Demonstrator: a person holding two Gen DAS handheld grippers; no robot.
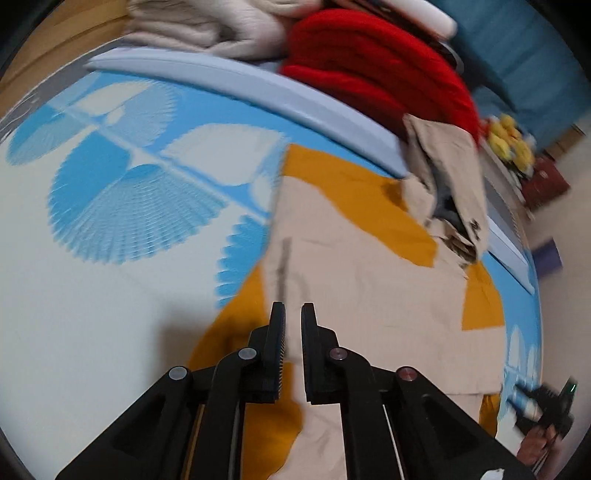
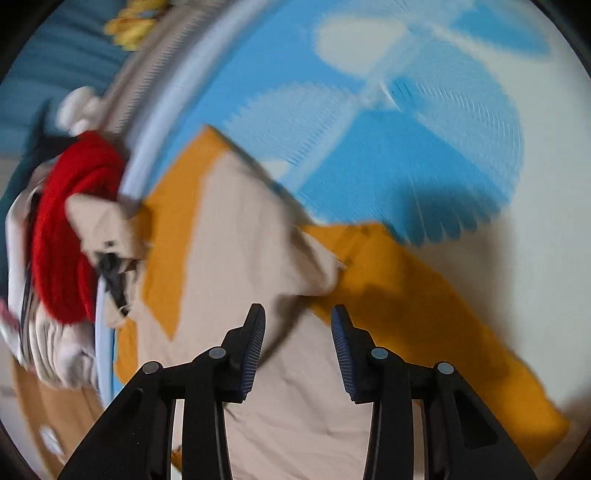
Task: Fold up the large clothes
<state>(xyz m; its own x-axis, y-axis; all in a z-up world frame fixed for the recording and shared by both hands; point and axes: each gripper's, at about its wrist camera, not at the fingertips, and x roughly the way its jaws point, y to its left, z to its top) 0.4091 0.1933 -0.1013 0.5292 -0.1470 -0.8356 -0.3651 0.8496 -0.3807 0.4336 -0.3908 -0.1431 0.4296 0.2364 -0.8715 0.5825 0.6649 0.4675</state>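
Bed [image 1: 92, 350] under a blue-and-white fan-print sheet [image 1: 122, 206], pale blue rail [image 1: 229, 81] along its edge. Beige-and-mustard garment [image 1: 369, 280] spread flat on the sheet. Red knit [image 1: 376, 70] and cream clothes [image 1: 192, 26] piled past the rail. Left hand-held gripper [image 1: 293, 314] clenched, pinching nothing visible; right hand-held gripper [image 2: 297, 317] released above the garment.

Left gripper [image 1: 292, 317] poised over a beige-and-mustard fabric garment [image 1: 354, 288] spread on a blue-and-white fan-patterned mat [image 1: 122, 206].
Its black jaws stand nearly closed, a narrow gap between them. Behind the mat's pale raised edge [image 1: 258, 86], a red knitted garment [image 1: 376, 70] lies beside cream clothes [image 1: 207, 26].
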